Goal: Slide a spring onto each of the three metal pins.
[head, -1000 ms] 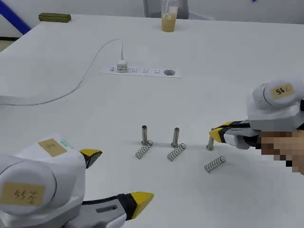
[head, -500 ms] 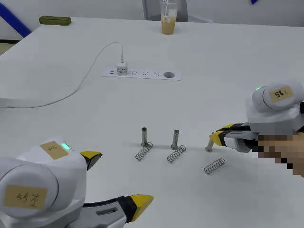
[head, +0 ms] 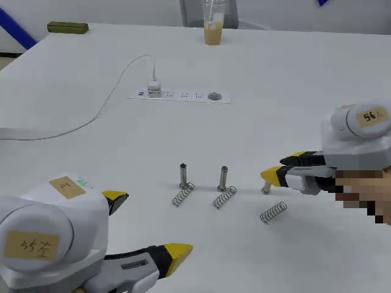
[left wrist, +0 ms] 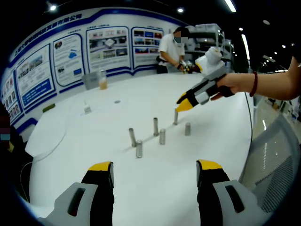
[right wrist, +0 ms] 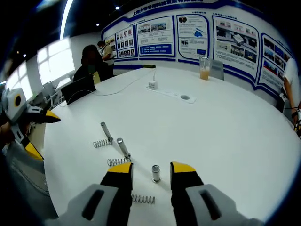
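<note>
three metal pins stand upright in a row on the white table [head: 293, 91], each with its long axis vertical: the left pin [head: 183, 175], the middle pin [head: 223, 177] and the right pin [head: 266, 189]. none of them carries a spring.

the three springs lie flat on the table, all slanting the same way in the head view, from near-left to far-right. the left spring [head: 182, 194] has its far end at the foot of the left pin. the middle spring [head: 224, 197] lies likewise at the foot of the middle pin. the right spring [head: 273, 212] lies by itself, a little nearer the person than the right pin.

the right tongs [right wrist: 151, 168] come in low from the right, jaws parted and holding nothing. in the right gripper view the right pin stands in the gap between the two yellow tips, clear of both. the left tongs [head: 146, 224] hang over the near left part of the table, well apart from the pins, jaws wide apart and empty.

farther back lie a power strip [head: 180, 95] with a white cable [head: 104, 104], and a cup [head: 213, 27] of drink.
</note>
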### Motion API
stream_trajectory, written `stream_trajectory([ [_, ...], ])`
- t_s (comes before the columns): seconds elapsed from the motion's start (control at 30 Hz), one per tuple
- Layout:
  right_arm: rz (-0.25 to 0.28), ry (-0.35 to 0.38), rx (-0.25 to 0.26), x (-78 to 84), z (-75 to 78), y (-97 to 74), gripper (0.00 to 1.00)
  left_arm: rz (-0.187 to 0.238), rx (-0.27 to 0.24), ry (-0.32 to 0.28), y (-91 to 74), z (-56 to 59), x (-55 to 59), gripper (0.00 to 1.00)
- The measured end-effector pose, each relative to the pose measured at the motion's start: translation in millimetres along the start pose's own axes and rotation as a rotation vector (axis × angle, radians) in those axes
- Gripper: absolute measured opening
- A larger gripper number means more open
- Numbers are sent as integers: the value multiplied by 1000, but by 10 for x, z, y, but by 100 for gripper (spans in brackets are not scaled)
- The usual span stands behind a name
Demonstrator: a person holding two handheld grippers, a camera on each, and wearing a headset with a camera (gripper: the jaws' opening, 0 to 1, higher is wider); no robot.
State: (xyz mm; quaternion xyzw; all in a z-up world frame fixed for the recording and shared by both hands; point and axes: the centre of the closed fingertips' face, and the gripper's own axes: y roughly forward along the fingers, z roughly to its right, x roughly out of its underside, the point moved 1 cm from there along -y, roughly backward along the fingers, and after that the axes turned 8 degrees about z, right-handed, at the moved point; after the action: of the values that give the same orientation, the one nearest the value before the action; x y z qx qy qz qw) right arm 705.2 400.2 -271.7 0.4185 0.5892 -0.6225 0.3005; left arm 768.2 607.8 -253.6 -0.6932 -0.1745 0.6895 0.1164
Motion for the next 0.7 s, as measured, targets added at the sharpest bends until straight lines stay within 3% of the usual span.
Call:
stream_trajectory([
  [0.47, 81, 26, -73, -86, -173, -127, 50, 0, 7, 24, 148, -95, -6, 68],
  [0.57, 96, 33, -86, -78, -203, -158, 53, 28, -6, 4, 196, -134, -47, 65],
  [0.7, 142, 68, -109, -104, -252, -208, 58, 14, -11, 8, 262, -168, -44, 60],
])
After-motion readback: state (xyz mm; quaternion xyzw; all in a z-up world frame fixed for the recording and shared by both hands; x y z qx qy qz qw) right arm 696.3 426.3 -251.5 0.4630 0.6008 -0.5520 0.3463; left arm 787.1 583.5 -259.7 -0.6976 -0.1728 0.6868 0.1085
